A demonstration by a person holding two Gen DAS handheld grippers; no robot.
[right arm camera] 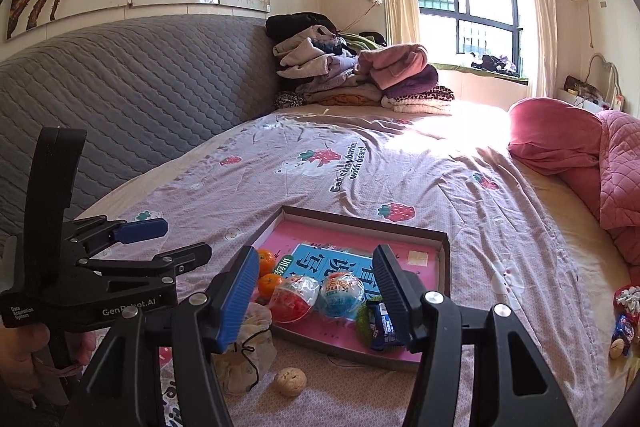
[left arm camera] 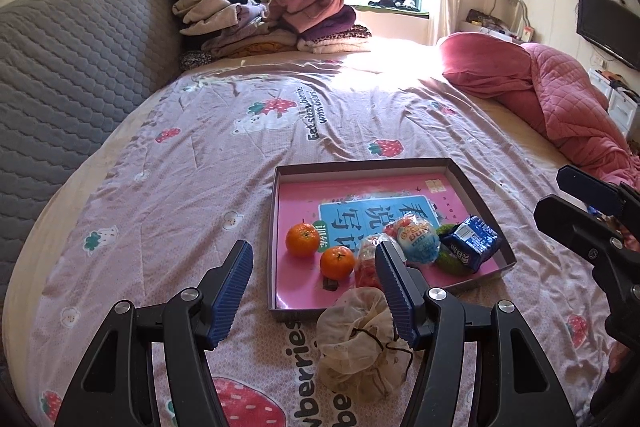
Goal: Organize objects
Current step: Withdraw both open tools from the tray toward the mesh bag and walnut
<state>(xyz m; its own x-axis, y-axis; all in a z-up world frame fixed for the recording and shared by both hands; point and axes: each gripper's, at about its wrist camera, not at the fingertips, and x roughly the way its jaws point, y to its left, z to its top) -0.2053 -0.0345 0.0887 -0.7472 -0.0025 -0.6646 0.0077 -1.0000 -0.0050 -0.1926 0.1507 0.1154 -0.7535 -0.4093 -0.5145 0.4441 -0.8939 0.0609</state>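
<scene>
Snacks and fruit are sitting in a shallow box tray (left arm camera: 476, 187) on the bed (left arm camera: 200, 155): two oranges (left arm camera: 303, 239), two wrapped egg treats (right arm camera: 340, 295) and a blue packet (left arm camera: 474, 241) lying tilted toward the tray's near corner. Left gripper (left arm camera: 316, 291) is partly hiding the red egg. A mesh pouch (left arm camera: 360, 343) is lying just outside. Right gripper (right arm camera: 316, 293) is hovering; both jaws are standing wide, holding nothing. A walnut (right arm camera: 291, 381) is resting nearby.
</scene>
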